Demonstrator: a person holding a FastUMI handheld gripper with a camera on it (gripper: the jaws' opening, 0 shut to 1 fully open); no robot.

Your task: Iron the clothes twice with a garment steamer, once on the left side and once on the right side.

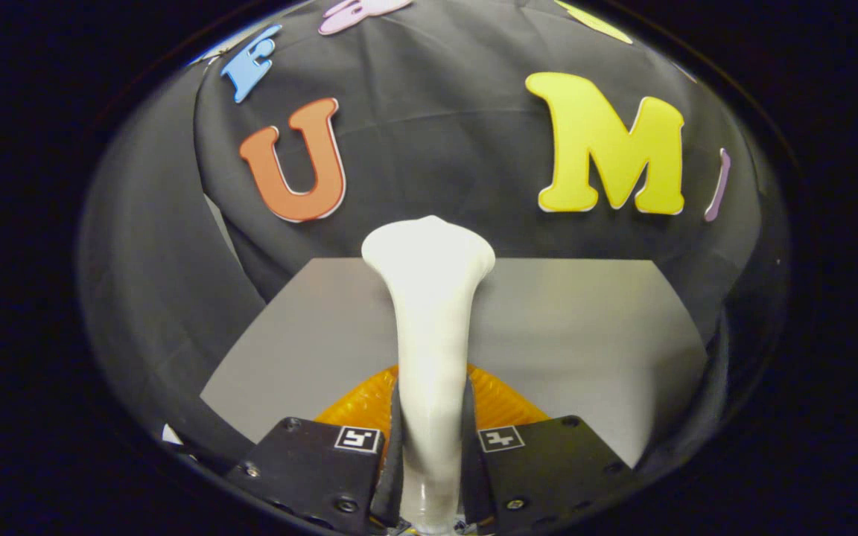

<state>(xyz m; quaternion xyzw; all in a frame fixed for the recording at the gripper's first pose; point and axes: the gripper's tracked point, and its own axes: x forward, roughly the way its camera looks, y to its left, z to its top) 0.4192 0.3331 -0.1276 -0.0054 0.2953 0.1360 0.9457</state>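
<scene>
A white garment steamer (430,313) stands up between my fingers, its slim handle widening into a flared head above them. My gripper (430,432) is shut on the steamer's handle, with both fingers pressing its sides. Behind the handle, just beyond the fingers, an orange ribbed piece (500,406) shows on both sides; I cannot tell what it belongs to. No garment can be made out.
A grey tabletop (578,327) spreads beyond the fingers, ending at the black cloth wall (436,149) that wraps around the back and both sides.
</scene>
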